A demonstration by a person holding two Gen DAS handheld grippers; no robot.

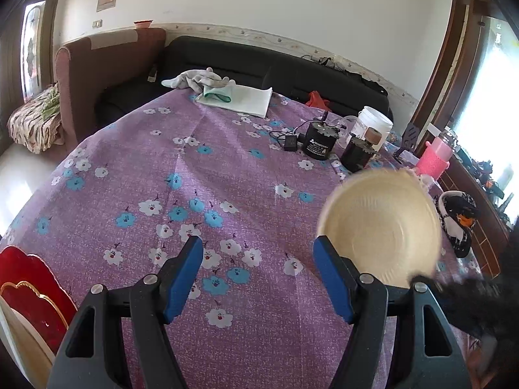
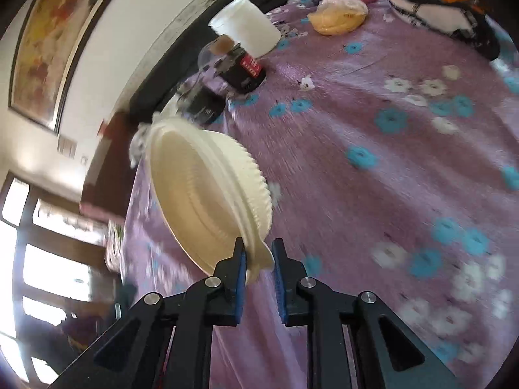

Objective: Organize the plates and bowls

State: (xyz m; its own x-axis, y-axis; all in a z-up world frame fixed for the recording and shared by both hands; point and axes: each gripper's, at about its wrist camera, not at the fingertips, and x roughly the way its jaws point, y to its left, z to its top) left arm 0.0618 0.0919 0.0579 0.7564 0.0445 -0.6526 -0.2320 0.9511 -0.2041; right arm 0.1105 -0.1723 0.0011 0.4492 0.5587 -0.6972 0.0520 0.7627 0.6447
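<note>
The right gripper (image 2: 258, 259) is clamping the rim of a cream disposable bowl (image 2: 207, 194), tilting it above the purple flowered tablecloth (image 2: 373, 178); the bowl is showing an empty inside. The left gripper (image 1: 258, 256) is hovering with jaws apart, gripping nothing, angled down at the cloth. Farther back, a white tub (image 2: 246, 26) is standing beside two black motors (image 1: 316, 141); its contents cannot be told, the view being blurred.
</note>
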